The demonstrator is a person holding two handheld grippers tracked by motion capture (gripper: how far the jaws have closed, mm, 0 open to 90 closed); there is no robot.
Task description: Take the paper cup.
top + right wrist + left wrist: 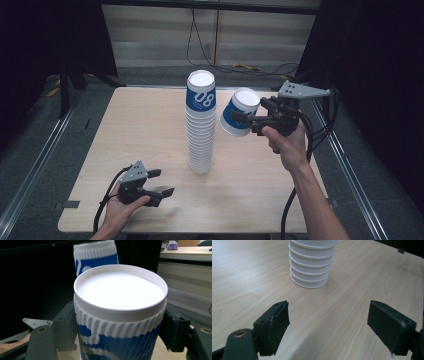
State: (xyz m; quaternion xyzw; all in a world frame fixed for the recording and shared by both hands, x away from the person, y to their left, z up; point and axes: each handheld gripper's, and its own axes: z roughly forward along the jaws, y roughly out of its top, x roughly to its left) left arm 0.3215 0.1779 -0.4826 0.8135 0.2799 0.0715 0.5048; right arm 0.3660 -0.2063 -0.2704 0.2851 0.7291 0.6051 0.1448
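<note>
A tall stack of upturned white ribbed paper cups, its top cup blue with white numerals, stands in the middle of the wooden table. My right gripper is shut on a single blue-and-white cup, held bottom-up and tilted in the air just right of the stack's top. In the right gripper view the cup sits between the two jaws with the stack's top behind it. My left gripper rests open near the table's front left; its view shows the stack's base ahead.
Dark curtains hang at both sides. Cables run over the floor beyond the table's far edge. Metal rails lie on the floor left and right of the table.
</note>
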